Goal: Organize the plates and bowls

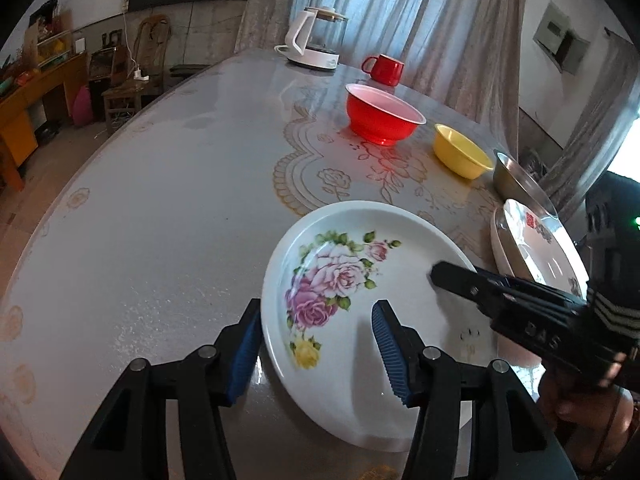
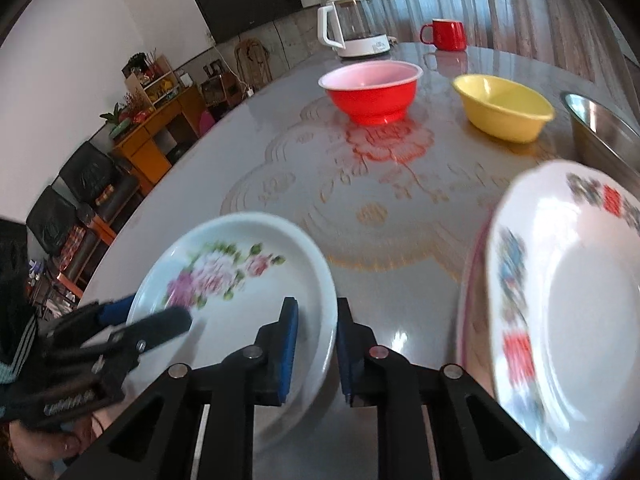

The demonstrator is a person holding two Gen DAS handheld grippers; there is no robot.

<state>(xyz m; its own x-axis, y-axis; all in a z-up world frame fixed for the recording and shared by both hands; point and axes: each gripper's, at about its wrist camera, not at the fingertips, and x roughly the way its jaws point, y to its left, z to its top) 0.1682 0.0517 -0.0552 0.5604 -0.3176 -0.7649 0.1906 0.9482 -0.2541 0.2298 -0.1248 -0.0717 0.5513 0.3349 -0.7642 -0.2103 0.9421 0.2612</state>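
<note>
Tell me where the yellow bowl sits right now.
The yellow bowl stands on the table's far right side in both wrist views, between the red bowl and the steel basin.

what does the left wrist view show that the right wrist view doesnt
Only the left wrist view: the left gripper straddling the rose plate's near-left rim, fingers apart, and the wall cabinet at the right.

Only the right wrist view: the right gripper straddling that plate's right rim, and the dark screen on the wall.

Both: the rose plate, red bowl, yellow bowl, steel bowl, patterned plate, red mug and kettle.
</note>
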